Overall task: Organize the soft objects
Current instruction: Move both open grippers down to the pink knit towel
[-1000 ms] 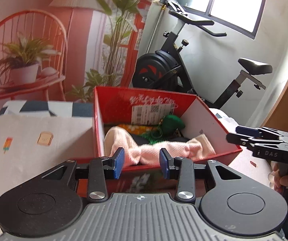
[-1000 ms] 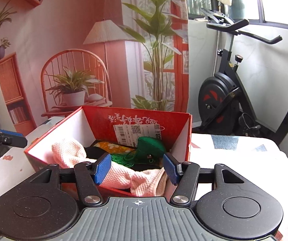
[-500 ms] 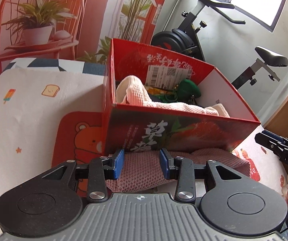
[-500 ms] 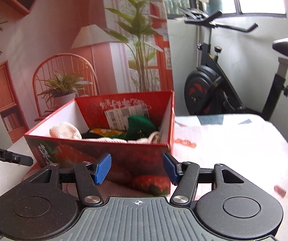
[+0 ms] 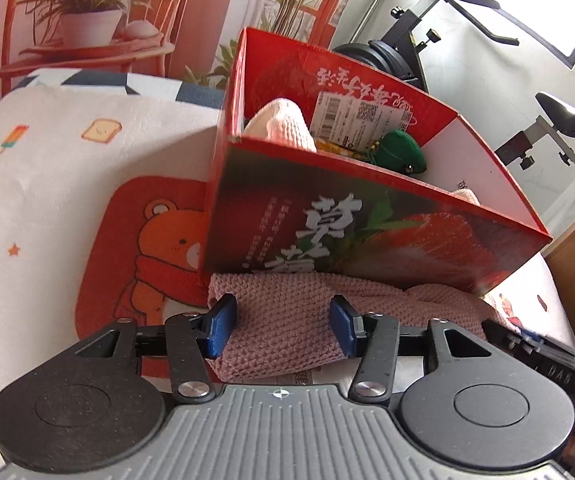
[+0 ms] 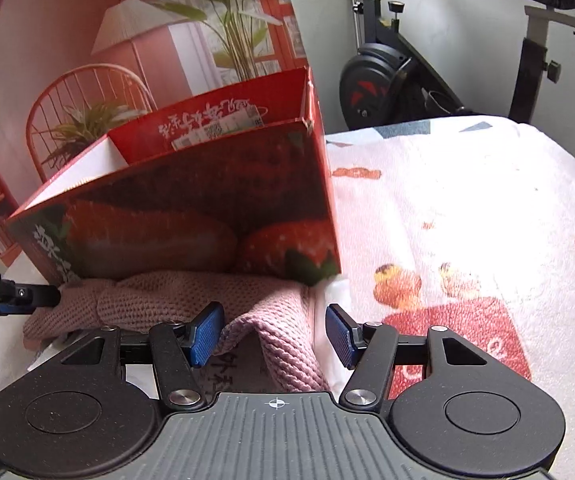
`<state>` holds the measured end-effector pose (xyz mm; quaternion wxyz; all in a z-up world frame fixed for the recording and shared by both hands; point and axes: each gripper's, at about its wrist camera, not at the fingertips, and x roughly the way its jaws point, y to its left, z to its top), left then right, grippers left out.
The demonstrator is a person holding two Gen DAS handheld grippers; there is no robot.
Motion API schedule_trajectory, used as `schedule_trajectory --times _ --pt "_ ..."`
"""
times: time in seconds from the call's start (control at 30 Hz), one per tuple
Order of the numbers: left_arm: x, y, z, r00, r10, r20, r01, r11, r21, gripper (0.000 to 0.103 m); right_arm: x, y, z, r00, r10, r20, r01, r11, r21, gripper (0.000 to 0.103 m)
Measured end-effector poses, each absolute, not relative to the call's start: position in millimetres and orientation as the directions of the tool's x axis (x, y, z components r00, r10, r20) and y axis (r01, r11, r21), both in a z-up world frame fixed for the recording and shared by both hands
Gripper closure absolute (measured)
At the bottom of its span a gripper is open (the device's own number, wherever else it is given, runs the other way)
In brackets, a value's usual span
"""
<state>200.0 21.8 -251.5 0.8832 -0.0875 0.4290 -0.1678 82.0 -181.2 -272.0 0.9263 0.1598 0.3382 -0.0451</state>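
A pink knitted cloth (image 5: 287, 320) lies crumpled on the table against the front of the red strawberry box (image 5: 367, 236). My left gripper (image 5: 282, 330) hangs low over the cloth's left end; its jaws are opening, with cloth between them but not pinched. My right gripper (image 6: 274, 336) stands open over the cloth's right end (image 6: 283, 344), a raised fold lying between its fingers. Inside the box are a pale pink towel (image 5: 283, 124) and a green plush toy (image 5: 401, 152). From the right wrist view, the box (image 6: 191, 208) hides its contents.
A red bear mat (image 5: 143, 248) lies left of the box on the printed tablecloth (image 6: 467, 208). An exercise bike (image 6: 399, 80) stands behind the table. The other gripper's tip (image 6: 7, 292) shows at the left edge of the right wrist view.
Both grippers have sunk from above the box's opening to the pink knitted cloth in front of it. The left jaws now stand wider apart.
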Motion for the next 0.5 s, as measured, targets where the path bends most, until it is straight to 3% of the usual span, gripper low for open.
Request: schedule_trajectory --times 0.2,0.5 --pt "191.4 16.9 -256.1 0.593 -0.361 -0.72 0.235 0.933 -0.274 0.043 68.7 -174.4 -284.8 0.761 0.028 -0.648 0.193 0.944 0.267 0.048" --pt "167.5 5.4 -267.0 0.645 -0.297 -0.704 0.241 0.953 -0.182 0.051 55.1 -168.7 -290.9 0.786 0.017 -0.618 0.176 0.952 0.251 0.048"
